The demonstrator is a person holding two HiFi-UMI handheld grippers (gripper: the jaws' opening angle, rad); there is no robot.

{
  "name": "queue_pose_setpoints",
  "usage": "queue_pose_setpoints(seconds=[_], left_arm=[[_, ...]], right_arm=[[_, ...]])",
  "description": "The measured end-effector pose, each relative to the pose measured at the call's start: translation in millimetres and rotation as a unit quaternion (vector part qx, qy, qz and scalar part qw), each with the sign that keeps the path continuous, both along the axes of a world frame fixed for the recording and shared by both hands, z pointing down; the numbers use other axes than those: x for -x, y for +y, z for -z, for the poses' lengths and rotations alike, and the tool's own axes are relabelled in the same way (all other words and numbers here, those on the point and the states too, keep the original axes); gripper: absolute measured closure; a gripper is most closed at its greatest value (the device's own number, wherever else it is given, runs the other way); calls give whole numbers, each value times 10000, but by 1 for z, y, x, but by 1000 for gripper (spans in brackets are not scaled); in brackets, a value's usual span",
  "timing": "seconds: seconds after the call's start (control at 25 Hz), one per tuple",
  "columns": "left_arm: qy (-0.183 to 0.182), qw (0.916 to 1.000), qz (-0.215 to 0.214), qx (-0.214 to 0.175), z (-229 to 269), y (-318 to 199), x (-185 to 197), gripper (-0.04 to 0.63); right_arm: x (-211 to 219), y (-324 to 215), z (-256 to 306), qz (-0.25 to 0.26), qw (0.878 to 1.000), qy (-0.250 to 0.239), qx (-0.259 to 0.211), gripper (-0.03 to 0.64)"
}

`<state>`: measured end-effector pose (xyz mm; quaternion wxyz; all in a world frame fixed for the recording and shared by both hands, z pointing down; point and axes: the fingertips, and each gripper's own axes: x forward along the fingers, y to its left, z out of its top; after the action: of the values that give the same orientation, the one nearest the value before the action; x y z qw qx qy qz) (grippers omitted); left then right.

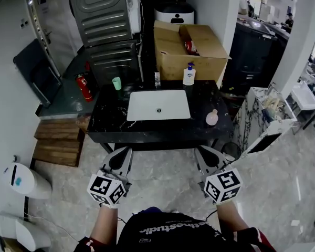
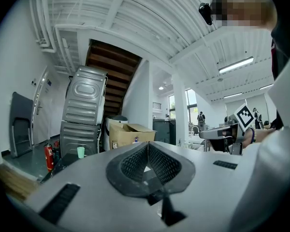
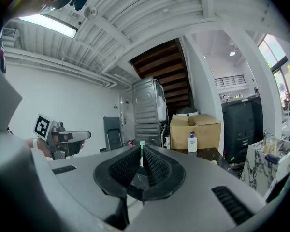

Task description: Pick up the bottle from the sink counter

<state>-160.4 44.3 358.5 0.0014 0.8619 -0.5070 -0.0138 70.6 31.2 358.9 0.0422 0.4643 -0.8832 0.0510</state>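
A white pump bottle [image 1: 189,75] with a blue top stands upright at the back edge of the black sink counter [image 1: 107,125], behind the white basin [image 1: 158,105]. The right gripper view shows the bottle [image 3: 192,143] far ahead, right of the jaws. Both grippers hover in front of the counter, well short of it. My left gripper [image 1: 125,152] is shut and empty, its ribbed pads meeting in the left gripper view [image 2: 147,146]. My right gripper [image 1: 201,152] is shut too, with nothing between its pads [image 3: 141,151].
A green cup [image 1: 116,83], a small clear glass [image 1: 157,78] and a pink object [image 1: 212,117] also sit on the counter. Behind stand a cardboard box [image 1: 173,54] and stacked grey appliances [image 1: 102,20]. A fire extinguisher [image 1: 84,86] is at the left, a marble-patterned stand [image 1: 268,114] at the right.
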Motion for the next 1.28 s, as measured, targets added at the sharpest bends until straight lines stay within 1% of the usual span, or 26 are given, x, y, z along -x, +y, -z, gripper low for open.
queue_pose_setpoints(seconds=[0.2, 0.36, 0.52, 0.64, 0.76, 0.92, 1.08, 1.2, 1.28], left_arm=[[-42, 9997, 47, 218, -17, -13, 0, 580], [-19, 9997, 29, 261, -27, -45, 8, 580], [49, 9996, -29, 267, -35, -99, 23, 580], [79, 9996, -165, 220, -37, -148, 35, 580], [109, 9994, -272, 171, -34, -201, 55, 580], [114, 9990, -429, 95, -23, -260, 77, 580], [131, 9978, -654, 29, -18, -301, 85, 580], [230, 9970, -733, 78, -21, -327, 88, 580], [300, 9963, -796, 132, -26, -339, 83, 580]], right_arm=[[-2, -15, -15, 31, 9999, -91, 137, 568], [8, -45, -28, 8, 9996, -99, 264, 568], [25, -87, -35, -46, 9995, -25, 299, 568], [39, -136, -31, -157, 9996, -23, 245, 568], [65, -187, -19, -206, 9998, -39, 77, 568], [98, -241, -2, -218, 9996, -19, -178, 568], [113, -271, 1, -350, 9991, -41, -216, 567], [117, -287, -4, -395, 9990, 49, -206, 566], [112, -294, -7, -431, 9988, 96, -198, 566]])
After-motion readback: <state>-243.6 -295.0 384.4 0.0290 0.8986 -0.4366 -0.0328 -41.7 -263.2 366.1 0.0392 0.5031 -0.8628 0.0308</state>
